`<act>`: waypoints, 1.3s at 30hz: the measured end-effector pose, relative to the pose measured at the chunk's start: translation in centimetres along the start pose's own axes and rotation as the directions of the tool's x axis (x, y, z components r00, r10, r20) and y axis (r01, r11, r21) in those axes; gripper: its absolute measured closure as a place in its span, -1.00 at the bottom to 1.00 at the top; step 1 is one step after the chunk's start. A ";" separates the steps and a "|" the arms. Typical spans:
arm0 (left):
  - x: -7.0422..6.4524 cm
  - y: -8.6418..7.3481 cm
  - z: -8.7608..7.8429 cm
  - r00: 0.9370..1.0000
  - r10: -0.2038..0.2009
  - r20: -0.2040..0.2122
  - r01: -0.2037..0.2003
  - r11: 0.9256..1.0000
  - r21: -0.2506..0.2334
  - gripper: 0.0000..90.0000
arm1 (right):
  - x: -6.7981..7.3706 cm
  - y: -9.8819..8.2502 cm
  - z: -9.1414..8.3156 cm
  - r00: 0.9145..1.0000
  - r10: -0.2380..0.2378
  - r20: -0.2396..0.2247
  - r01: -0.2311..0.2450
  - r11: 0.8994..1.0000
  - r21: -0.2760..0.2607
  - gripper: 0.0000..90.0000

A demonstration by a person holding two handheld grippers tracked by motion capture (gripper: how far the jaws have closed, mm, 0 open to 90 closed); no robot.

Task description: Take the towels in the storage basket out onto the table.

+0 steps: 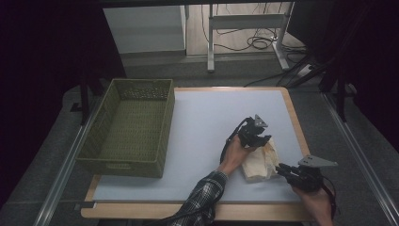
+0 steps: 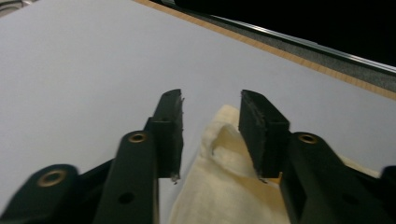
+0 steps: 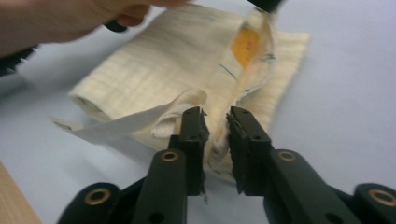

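A cream folded cloth [image 1: 259,165] lies on the white table top [image 1: 207,122] near its right edge. My left gripper [image 1: 265,140] hovers at the cloth's far end, held in a hand with a plaid sleeve. In the left gripper view its jaws [image 2: 211,100] stand apart with a raised fold of the cloth [image 2: 219,186] between them, pads not pressing. My right gripper [image 1: 281,168] points at the cloth's near right edge. Its jaws [image 3: 215,116] stand slightly apart around a thin cloth edge [image 3: 177,51]. An orange patch [image 3: 245,42] shows inside a lifted fold.
A green woven basket [image 1: 120,165] stands on the left part of the table. The table's wooden rim [image 1: 295,122] runs close to the cloth on the right. Desk legs and cables [image 1: 254,42] stand on the floor beyond the table.
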State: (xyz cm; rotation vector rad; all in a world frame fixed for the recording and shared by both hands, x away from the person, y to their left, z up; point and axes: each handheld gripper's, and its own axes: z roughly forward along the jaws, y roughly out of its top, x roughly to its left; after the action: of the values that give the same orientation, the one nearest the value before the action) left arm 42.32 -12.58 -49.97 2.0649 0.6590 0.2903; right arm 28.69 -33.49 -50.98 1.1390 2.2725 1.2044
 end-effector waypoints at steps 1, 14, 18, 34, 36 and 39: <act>0.1 0.0 -0.3 1.000 -0.002 -0.001 0.002 1.000 0.002 0.23 | -0.1 -0.1 -0.2 1.000 0.003 0.007 -0.003 1.000 0.000 0.63; 1.2 -1.4 -3.3 0.998 0.004 -0.062 -0.002 1.000 0.025 -0.14 | -1.7 0.0 -3.3 0.995 0.012 0.095 -0.011 1.000 -0.010 0.51; 2.0 -2.5 -4.8 0.997 0.002 -0.075 0.001 0.999 0.038 -0.16 | -1.8 1.2 -3.3 0.995 0.007 0.103 -0.006 1.000 -0.008 0.46; 4.1 -6.5 -5.5 0.993 -0.082 -0.086 0.089 0.993 0.076 -0.12 | -1.1 0.9 1.4 0.994 0.015 0.108 -0.028 0.993 0.114 0.12; 4.1 -6.7 -5.1 0.993 -0.082 -0.086 0.089 0.992 0.084 -0.12 | -1.0 0.5 1.3 0.994 0.024 0.106 -0.037 0.992 0.123 0.07; 3.9 -6.8 -4.9 0.993 -0.076 -0.093 0.085 0.991 0.099 -0.12 | -1.1 0.1 1.3 0.995 0.043 0.093 -0.055 0.990 0.129 0.06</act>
State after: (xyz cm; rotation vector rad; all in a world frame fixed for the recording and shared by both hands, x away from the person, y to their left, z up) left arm 41.12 -4.00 -53.11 2.1269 0.8254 0.3093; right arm 30.23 -33.58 -51.75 1.2769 2.2962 1.0119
